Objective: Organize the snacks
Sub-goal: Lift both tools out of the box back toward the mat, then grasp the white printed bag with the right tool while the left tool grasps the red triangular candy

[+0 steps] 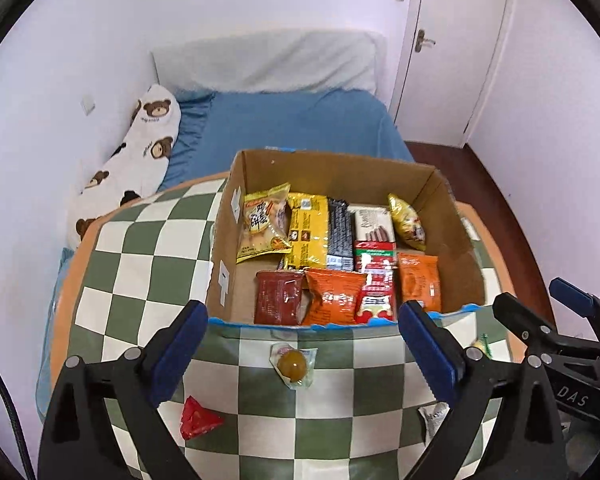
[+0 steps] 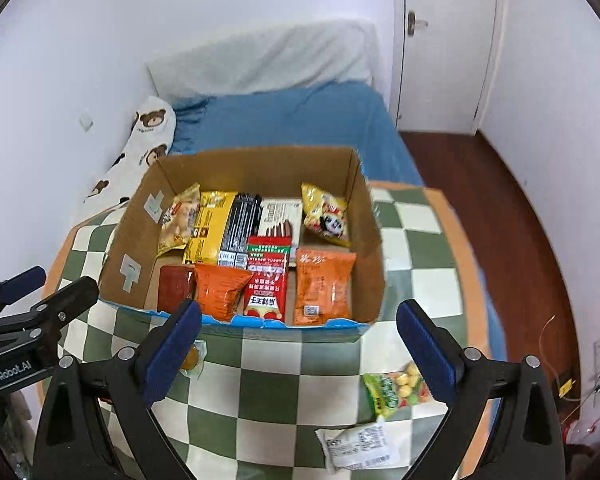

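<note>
Tablecloth (image 1: 260, 432): candy (image 1: 293, 364) perhaps between left gripper (image 1: 302, 334) fingers.

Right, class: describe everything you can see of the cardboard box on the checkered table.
The cardboard box is brown, corrugated-looking and open-topped, with a ragged blue edge along its near rim and pale label scraps on its left inner wall. It sits upright on the checkered tablecloth, holding snack packets in two rough rows. Neither gripper touches it.
</note>
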Motion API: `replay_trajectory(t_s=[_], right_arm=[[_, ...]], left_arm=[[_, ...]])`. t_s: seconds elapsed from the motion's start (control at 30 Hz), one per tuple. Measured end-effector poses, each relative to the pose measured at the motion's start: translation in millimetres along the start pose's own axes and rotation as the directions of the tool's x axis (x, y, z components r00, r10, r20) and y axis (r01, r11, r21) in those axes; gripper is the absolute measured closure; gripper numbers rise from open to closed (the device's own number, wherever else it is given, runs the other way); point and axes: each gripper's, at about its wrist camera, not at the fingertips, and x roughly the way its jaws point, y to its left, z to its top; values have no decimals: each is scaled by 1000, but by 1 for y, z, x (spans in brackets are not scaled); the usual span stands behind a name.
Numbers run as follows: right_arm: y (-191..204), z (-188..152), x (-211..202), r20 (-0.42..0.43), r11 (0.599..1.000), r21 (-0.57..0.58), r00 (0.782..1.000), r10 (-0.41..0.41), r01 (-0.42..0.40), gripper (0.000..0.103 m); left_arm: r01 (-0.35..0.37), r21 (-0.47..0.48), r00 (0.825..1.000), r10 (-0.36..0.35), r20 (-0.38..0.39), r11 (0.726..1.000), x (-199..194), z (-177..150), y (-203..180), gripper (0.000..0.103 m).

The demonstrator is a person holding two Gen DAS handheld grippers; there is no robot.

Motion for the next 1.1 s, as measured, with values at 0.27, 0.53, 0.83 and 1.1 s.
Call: replay_trajectory(t_s=[0.27,0.53,0.83,1.1], right_arm=[[4,-12,-48,69,1000,-1,997,21,-21,3],[-11,-27,-57,49,995,67,996,70,-74,3],[-100,-99,21,-223,953,303,972,67,4,3],[-163,-201,113,-391,713,699,864,319,53,3]], left_arm=[[2,1,999,-2,55,1000,-33,-8,-6,5],[-8,-1,998,8,59,1000,-41,-21,-8,5],[-67,-3,987,66,-147,998,29,-79,-5,5],[-95,-65,936,67,-346,993,85,-130,8,5]])
